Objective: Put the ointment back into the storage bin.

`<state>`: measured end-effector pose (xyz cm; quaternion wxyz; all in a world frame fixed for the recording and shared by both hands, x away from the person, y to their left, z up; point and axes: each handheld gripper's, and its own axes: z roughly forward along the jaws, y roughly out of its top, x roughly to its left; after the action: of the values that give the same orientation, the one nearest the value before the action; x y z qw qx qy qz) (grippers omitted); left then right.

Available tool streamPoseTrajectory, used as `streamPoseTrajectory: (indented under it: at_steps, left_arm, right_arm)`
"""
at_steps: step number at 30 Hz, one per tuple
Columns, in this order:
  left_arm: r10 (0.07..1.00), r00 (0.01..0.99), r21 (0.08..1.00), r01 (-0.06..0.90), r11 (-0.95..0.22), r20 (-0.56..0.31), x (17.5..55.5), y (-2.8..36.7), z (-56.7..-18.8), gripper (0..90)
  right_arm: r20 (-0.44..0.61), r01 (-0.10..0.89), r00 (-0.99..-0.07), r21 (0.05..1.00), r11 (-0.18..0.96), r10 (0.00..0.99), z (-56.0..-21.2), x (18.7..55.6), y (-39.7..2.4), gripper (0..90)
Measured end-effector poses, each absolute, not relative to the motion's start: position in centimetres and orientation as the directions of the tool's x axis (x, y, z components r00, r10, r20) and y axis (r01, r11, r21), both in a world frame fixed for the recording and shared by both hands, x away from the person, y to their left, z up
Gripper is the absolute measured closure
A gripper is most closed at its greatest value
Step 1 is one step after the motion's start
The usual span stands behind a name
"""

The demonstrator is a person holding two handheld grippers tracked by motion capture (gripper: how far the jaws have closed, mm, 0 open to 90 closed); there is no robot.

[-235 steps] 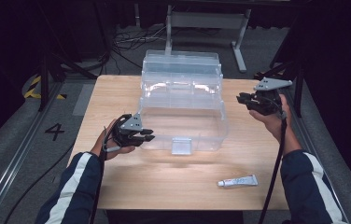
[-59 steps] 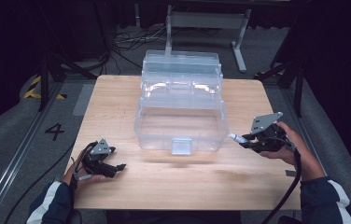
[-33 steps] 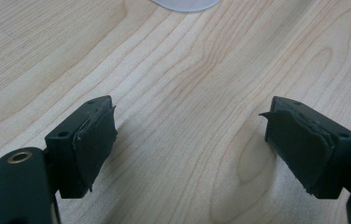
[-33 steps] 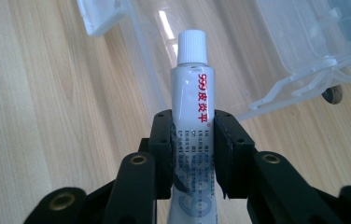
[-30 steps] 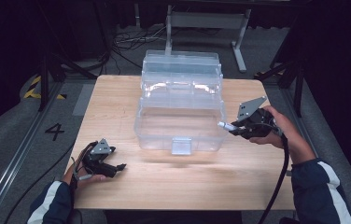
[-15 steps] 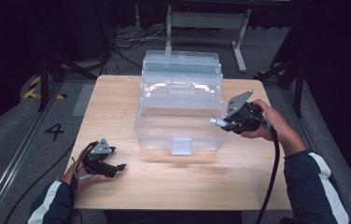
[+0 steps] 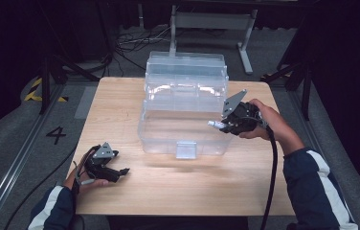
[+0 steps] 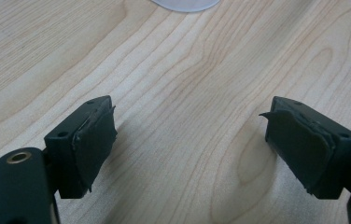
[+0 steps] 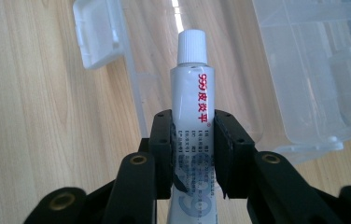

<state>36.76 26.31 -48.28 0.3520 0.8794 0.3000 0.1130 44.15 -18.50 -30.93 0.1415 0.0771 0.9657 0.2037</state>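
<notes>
The wooden table (image 7: 187, 187) carries a clear plastic storage box (image 7: 185, 110) standing open at its far middle, lid raised behind the tub, a white latch (image 7: 186, 149) on its front wall.

Right gripper (image 7: 221, 125): held in the person's right hand (image 7: 264, 120) at the box's right front corner, above the rim, pointing toward the box. Its jaws are clamped on a white tube (image 9: 192, 100) of ointment. In the right gripper view the tube stands lengthwise between the two pads, gripped at about mid-body on both flat sides; the capped end projects well past the jaw tips, and the crimped end runs back toward the gripper body. The white cap (image 9: 192, 46) lies over the box's transparent wall, with the latch to its left in that view. From the high view, the tube's cap end (image 7: 212, 124) just overhangs the box's right edge.

Left gripper (image 7: 120, 171): resting low at the near left of the table, well apart from the box. The left gripper view shows its jaws spread wide over bare wood, nothing between the pads (image 8: 94, 140).
</notes>
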Motion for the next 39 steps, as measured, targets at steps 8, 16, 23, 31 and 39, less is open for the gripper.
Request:
streamPoseTrajectory:
  at_steps: [8, 16, 23, 31, 39]
  left_arm:
    - [0.607, 0.795, 0.687, 0.448, -0.573, -0.012, 36.8, 26.3, -48.3, 16.4]
    - [0.607, 0.795, 0.687, 0.448, -0.573, -0.012, 36.8, 26.3, -48.3, 16.4]
    - [0.607, 0.794, 0.687, 0.448, -0.572, -0.012, 36.8, 26.3, -48.3, 16.4]
    - [0.607, 0.794, 0.687, 0.448, -0.572, -0.012, 36.8, 26.3, -48.3, 16.4]
    - [0.607, 0.794, 0.686, 0.449, -0.572, -0.013, 36.8, 26.3, -48.3, 16.4]
  right_arm:
    - [-0.229, 0.086, -0.955, 0.394, 0.915, 0.188, -30.9, 45.0, -16.8, 70.8]
    - [-0.205, 0.083, -0.964, 0.368, 0.926, 0.167, -31.6, 45.9, -15.2, 70.8]
    - [-0.189, 0.082, -0.969, 0.358, 0.930, 0.158, -32.1, 46.7, -14.3, 70.8]
    - [-0.168, 0.083, -0.975, 0.339, 0.937, 0.147, -32.9, 47.2, -13.2, 70.8]
    - [-0.139, 0.100, -0.979, 0.301, 0.948, 0.148, -34.3, 48.0, -12.8, 70.7]
